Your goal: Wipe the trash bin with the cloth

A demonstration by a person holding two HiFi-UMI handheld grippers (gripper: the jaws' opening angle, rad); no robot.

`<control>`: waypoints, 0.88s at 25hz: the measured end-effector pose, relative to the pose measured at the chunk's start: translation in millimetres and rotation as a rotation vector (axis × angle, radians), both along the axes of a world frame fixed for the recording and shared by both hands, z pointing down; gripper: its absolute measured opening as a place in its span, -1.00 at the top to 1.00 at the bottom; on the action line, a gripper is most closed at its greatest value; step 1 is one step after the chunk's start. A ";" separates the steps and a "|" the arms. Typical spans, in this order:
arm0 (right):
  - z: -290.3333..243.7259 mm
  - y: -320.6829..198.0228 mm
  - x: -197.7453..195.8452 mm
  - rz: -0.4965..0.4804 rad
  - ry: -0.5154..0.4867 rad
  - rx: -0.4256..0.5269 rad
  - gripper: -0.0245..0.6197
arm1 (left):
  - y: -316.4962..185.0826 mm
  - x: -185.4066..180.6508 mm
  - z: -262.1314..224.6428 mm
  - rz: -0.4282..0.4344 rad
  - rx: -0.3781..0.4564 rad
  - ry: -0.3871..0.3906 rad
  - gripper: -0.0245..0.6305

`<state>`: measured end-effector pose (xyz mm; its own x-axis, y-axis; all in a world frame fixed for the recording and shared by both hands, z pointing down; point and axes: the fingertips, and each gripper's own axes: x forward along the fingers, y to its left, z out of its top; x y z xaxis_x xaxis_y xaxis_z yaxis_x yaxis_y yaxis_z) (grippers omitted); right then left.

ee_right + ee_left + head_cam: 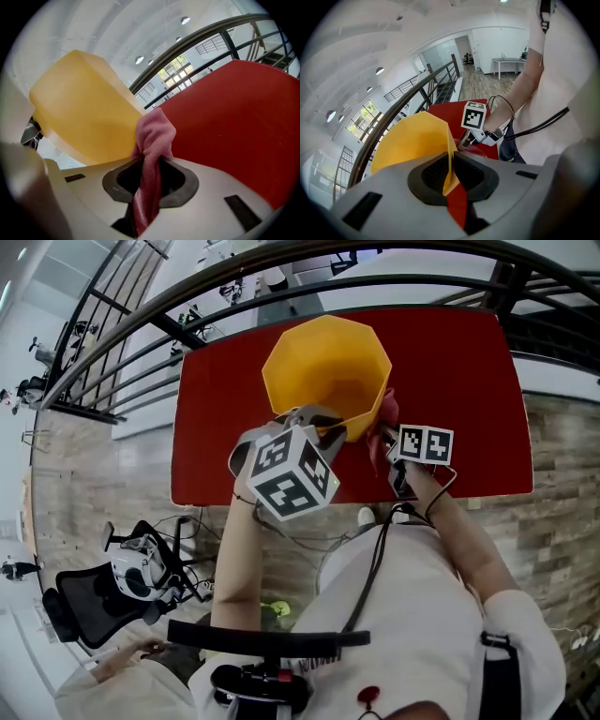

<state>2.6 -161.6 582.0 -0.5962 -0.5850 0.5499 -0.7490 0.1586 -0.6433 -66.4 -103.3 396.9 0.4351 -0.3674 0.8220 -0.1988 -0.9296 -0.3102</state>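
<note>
- yellow trash bin (323, 362) stands open-topped on the red worktop (469, 381), about midway between its left and right edges.
- left hand-held gripper (451, 174) is clenched on the bin's rim, the thin yellow wall pinched between its pads, on the side facing the near edge.
- right hand-held gripper (149, 180) is grasping the pink cloth (152, 133), which is bunched up and touching the bin's outer wall on the right.

The yellow, faceted trash bin (326, 371) stands mouth-up on the red tabletop (216, 427), midway along and towards its near edge. The pink cloth (152, 136) is bunched just beside the bin's right outer wall.
</note>
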 end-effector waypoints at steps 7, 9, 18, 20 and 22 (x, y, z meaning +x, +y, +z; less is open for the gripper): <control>35.2 0.8 -5.8 -0.018 0.069 -0.092 0.67 | 0.5 -0.2 -0.2 -0.009 -0.005 -0.001 0.82; 42.5 0.7 -6.2 -0.025 0.091 -0.108 0.67 | 0.3 -0.2 -0.1 -0.009 -0.004 -0.001 0.82; 56.2 -0.1 -7.8 -0.041 0.126 -0.135 0.67 | 0.5 0.1 -0.4 -0.008 0.004 -0.002 0.82; 56.2 -0.2 -7.8 -0.043 0.123 -0.136 0.67 | 0.2 0.1 -0.7 -0.007 0.005 -0.003 0.82; 55.9 0.2 -7.5 -0.045 0.122 -0.137 0.67 | 0.3 0.1 -0.7 -0.003 0.005 -0.003 0.82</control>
<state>-4.9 -161.4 637.9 -0.5441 -0.4739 0.6924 -0.8169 0.1111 -0.5659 -66.3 -103.0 396.2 0.4314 -0.3727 0.8216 -0.2005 -0.9275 -0.3155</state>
